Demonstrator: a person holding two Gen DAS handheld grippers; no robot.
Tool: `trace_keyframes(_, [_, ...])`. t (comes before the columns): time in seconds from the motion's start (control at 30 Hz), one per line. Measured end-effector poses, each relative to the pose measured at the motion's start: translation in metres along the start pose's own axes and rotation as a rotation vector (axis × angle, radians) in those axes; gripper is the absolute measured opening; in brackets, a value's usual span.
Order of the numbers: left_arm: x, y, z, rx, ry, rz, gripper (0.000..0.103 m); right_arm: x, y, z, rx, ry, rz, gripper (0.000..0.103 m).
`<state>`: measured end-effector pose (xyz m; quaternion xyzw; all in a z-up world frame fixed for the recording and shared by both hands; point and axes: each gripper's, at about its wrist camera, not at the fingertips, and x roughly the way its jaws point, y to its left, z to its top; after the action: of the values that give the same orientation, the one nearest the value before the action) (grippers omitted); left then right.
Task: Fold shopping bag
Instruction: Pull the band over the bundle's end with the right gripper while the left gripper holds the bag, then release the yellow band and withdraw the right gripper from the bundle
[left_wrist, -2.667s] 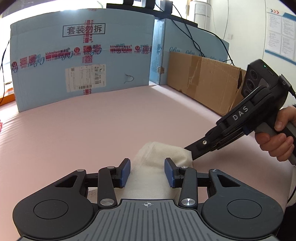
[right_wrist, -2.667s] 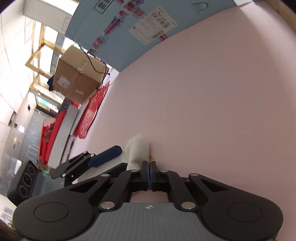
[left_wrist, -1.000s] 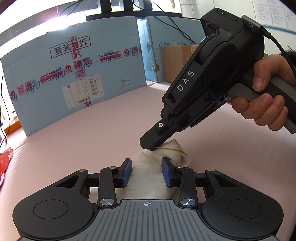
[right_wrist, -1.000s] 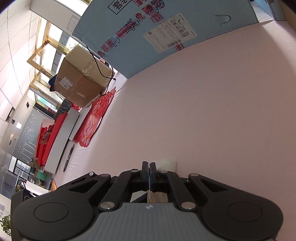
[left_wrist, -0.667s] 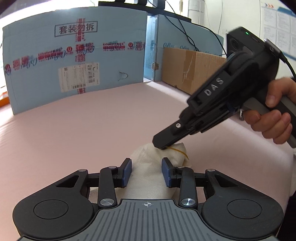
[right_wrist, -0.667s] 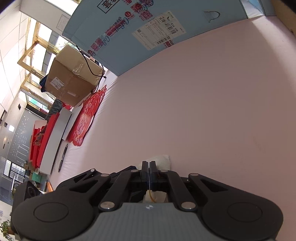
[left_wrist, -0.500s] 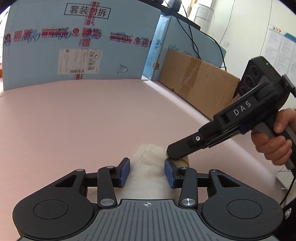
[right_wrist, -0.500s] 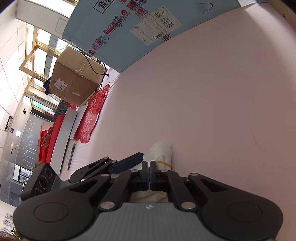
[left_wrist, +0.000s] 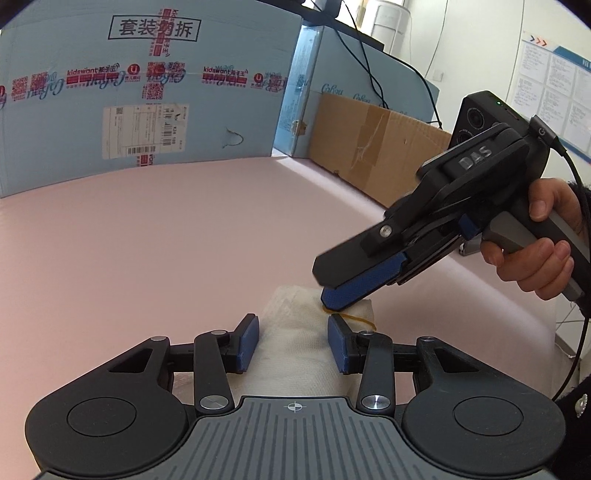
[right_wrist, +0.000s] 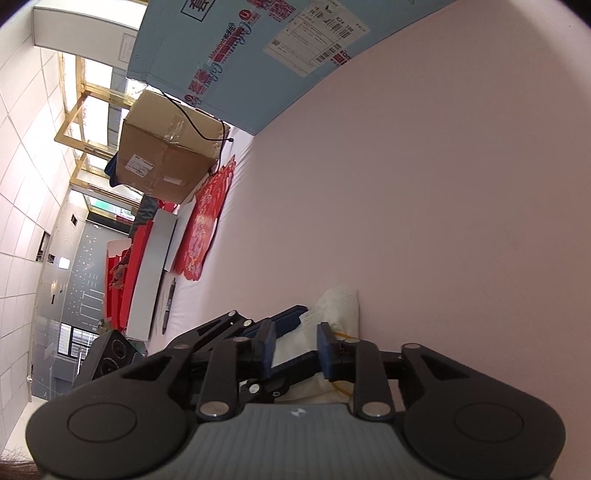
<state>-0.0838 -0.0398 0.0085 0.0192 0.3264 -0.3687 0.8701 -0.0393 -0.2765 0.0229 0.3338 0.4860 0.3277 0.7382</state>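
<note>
the rolled shopping bag (left_wrist: 295, 343) lies on the pink counter (left_wrist: 166, 236), long axis running between the left gripper (left_wrist: 291, 341)'s parted pads, which flank it, while the right gripper (right_wrist: 293, 345), its jaws just opened, hovers at its far, rubber-banded end.

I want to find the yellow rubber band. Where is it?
In the left wrist view, the rubber band loops the rolled white bag's far end on the pink table, just under the right gripper.

- We see a cream-white shopping bag (left_wrist: 295, 343) ringed by a yellow rubber band (left_wrist: 356, 320) on a pale pink table (left_wrist: 147, 236).
- Black grippers carry blue pads (left_wrist: 248, 343).
- Behind, a light-blue board (left_wrist: 147, 92) bears red-and-pink printed tape beside a brown cardboard panel (left_wrist: 373, 144).
</note>
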Motion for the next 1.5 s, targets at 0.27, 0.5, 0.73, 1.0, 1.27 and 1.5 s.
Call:
trace_keyframes(0.27, [0.000,-0.003,0.001,0.035,0.002,0.012,0.040,0.002,0.021,0.001,-0.016,0.102,-0.107,0.064])
trace_keyframes(0.5, [0.000,-0.007,0.000,0.083,0.000,0.044,0.041,0.001,0.005,0.005,0.063,0.094,-0.115,0.054])
trace_keyframes(0.73, [-0.003,-0.007,-0.001,0.100,-0.006,0.077,0.048,-0.005,0.013,-0.002,0.007,-0.012,-0.163,0.050])
trace_keyframes(1.0, [-0.005,-0.010,-0.001,0.122,-0.008,0.102,0.051,-0.027,0.005,-0.017,-0.059,-0.099,-0.259,0.064])
trace_keyframes(1.27, [-0.007,-0.005,-0.001,0.095,-0.006,0.105,0.055,-0.023,0.004,-0.034,-0.177,-0.082,-0.297,0.019])
trace_keyframes(1.5, [-0.013,0.000,-0.004,0.072,-0.004,0.103,0.056,-0.042,-0.006,-0.044,-0.166,-0.145,-0.308,0.031])
